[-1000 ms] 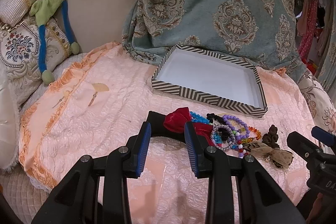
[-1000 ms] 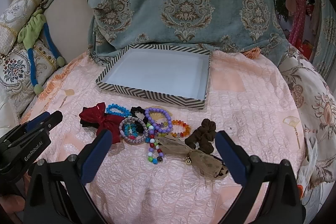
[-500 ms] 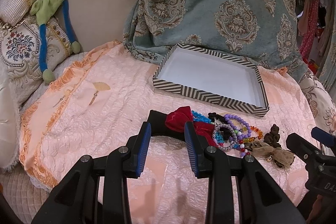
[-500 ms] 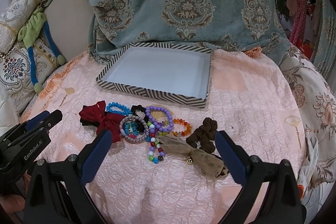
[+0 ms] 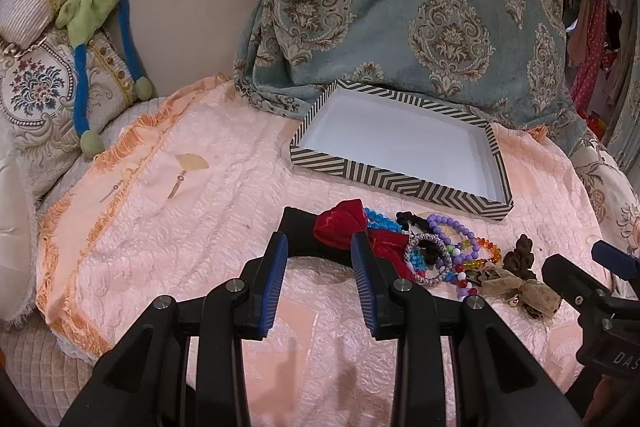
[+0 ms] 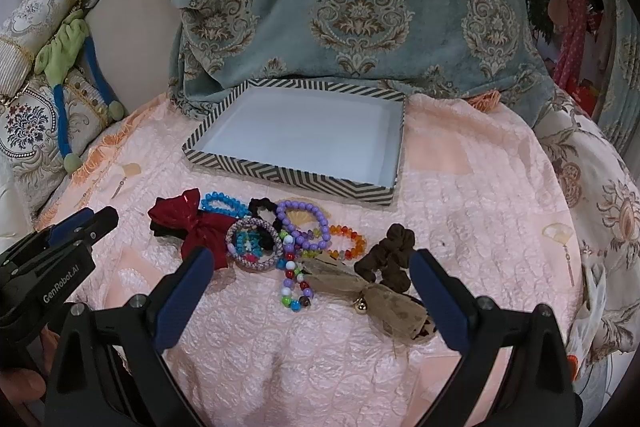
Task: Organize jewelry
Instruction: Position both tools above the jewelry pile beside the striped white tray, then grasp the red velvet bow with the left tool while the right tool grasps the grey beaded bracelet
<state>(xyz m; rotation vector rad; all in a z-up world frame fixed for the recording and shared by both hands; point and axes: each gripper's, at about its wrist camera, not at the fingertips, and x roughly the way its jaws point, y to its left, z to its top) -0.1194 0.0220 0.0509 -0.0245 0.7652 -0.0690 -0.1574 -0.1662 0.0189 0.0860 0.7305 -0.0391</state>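
Peach bedspread [image 6: 460, 211], bracelets [image 6: 280, 239] tangled, count unclear

An empty striped box [image 6: 288, 177] with a white inside is sitting open on the pink bedspread. Just in front of the box, a red bow [image 6: 192, 221], bead bracelets [image 6: 304, 227], a brown scrunchie [image 6: 390, 257] and a tan bow [image 6: 384, 301] are lying clustered together.

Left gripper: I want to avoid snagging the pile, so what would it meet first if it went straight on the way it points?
Probably the black band under the red bow, which lies just past the open left gripper; depth is unclear.
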